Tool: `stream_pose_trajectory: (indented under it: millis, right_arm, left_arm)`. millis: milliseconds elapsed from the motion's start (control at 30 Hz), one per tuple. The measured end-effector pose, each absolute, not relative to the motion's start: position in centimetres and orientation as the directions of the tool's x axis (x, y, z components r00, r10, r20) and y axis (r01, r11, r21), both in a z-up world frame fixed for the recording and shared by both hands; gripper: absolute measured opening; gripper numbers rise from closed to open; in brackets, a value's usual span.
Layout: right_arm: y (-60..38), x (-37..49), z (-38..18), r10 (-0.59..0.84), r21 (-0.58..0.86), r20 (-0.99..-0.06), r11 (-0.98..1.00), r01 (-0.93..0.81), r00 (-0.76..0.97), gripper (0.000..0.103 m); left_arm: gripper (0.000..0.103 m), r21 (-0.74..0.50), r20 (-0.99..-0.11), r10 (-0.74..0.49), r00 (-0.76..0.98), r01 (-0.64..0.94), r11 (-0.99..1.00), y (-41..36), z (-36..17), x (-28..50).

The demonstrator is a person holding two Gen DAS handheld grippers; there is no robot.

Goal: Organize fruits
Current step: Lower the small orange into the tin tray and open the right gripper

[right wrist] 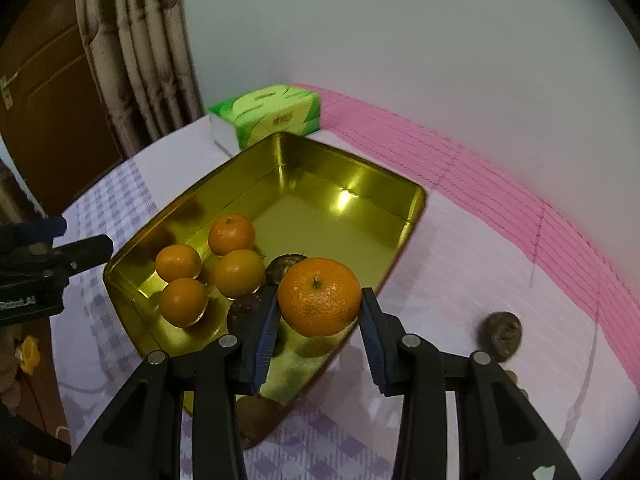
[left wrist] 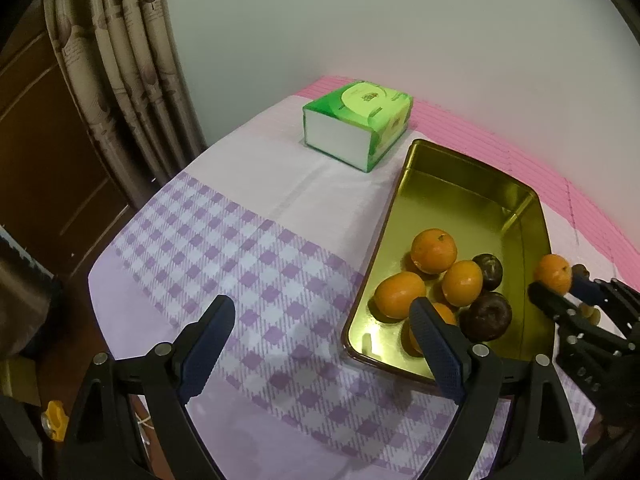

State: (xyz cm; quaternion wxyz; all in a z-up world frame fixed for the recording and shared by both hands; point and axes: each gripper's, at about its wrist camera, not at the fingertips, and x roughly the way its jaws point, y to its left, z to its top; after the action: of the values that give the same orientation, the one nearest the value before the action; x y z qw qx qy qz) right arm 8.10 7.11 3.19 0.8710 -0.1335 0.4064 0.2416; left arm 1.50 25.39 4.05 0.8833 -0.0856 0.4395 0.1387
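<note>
Two grippers are in view above a cloth-covered table (right wrist: 460, 248). The right gripper (right wrist: 320, 322) holds a mandarin (right wrist: 319, 296) clamped between its blue pads (right wrist: 267, 330), with the jaws set narrow around the fruit. The held mandarin hangs over the near right edge of the gold tray (right wrist: 352, 200).

Directly ahead of the right gripper and to its left, four more mandarins (right wrist: 239, 273) lie inside the tray, grouped in the near half. Two dark fruits (right wrist: 286, 266) sit in the tray just behind the left pad, partly hidden by it. A further dark fruit (right wrist: 502, 334) lies on the cloth to the right of the right gripper, outside the tray.

The left gripper (left wrist: 324, 344) stands with its jaws wide and nothing between them. It hangs over the checked part of the cloth, with its right finger (left wrist: 436, 344) over the tray's near corner. A green tissue pack (left wrist: 358, 122) rests well ahead of both grippers, beyond the tray.
</note>
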Motion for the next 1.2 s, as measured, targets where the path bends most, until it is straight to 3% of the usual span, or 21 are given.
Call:
stream_pose_trajectory:
  millis: [167,1200]
  right_arm:
    - [8.5,8.6,2.2,0.282,-0.076,-0.786,0.839,-0.539,0.55,0.037]
    - [8.8,8.7,2.2,0.332,-0.003,-0.783,0.844,-0.537,0.526,0.04]
  left_arm:
    - [0.089,-0.033,-0.808,0.165,0.565,-0.323,0.946,25.5,3.7,1.7]
    - [0.089,-0.022,-0.808,0.14,0.573,-0.266,0.964,24.8,3.4,2.4]
